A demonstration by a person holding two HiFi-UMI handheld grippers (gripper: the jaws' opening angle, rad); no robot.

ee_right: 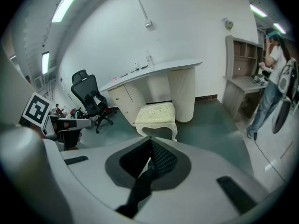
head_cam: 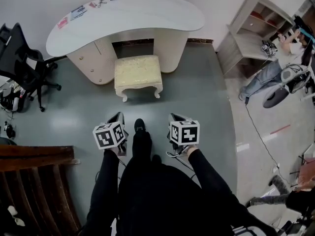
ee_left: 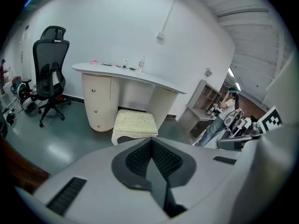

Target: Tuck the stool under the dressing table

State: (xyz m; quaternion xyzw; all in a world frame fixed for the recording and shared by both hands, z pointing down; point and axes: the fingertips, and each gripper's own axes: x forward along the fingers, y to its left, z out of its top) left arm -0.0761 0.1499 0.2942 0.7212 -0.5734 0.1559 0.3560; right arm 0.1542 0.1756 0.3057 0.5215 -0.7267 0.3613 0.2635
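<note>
Head view: the stool [head_cam: 138, 72] stands just in front of the dressing table [head_cam: 147, 14], far ahead of the 2 grippers and well apart from them. Left gripper [head_cam: 116, 119] and right gripper [head_cam: 177, 119] each have their jaws pressed together, holding nothing.

- Right gripper [ee_right: 150, 141]: jaws closed together, nothing between them, pointing toward the stool.
- Stool [ee_right: 156, 114]: cream, cushioned, curved legs; stands on the green floor [ee_right: 205, 125] just in front of the table's knee gap.
- Table [ee_right: 154, 71]: white curved top, small items at its far edge.
- Chair [ee_right: 91, 99]: black, left of the table.
- Shelf [ee_right: 239, 69]: far right, with a person [ee_right: 275, 64] beside it.
</note>
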